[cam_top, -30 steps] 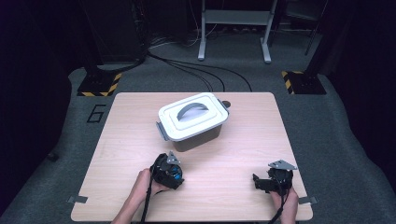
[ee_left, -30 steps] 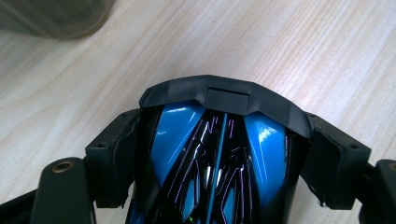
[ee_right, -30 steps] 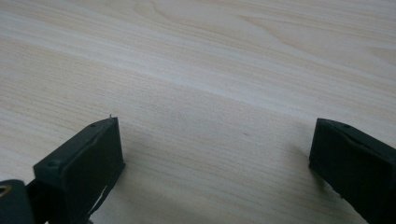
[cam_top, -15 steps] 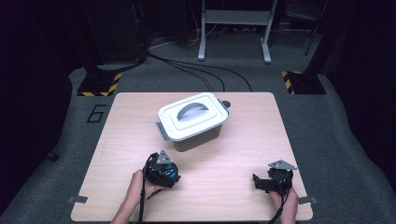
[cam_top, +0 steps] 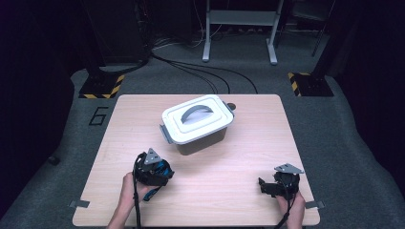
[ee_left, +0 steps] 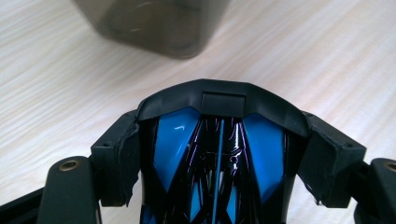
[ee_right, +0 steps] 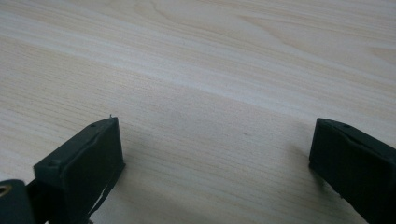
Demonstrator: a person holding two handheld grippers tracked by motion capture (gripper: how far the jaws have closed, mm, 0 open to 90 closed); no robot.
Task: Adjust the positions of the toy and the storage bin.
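wooden table [cam_top: 239,191]; left gripper [ee_left: 219,154] maybe clamps blue-black object [ee_left: 219,140].

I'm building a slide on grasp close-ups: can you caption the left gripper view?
Left gripper shut on a glossy blue-and-black object, facing a dark container on the wooden table.

left gripper [cam_top: 160,172]: jaws clamped on load | right gripper [cam_top: 267,186]: jaws wide apart

Table [cam_top: 143,124] evenly lit from above, surroundings near black. Soft shadows under the box [cam_top: 198,123]. High view slightly soft. Left gripper view: box blurred, glare on blue plastic. Right gripper view: jaw shadows on wood.
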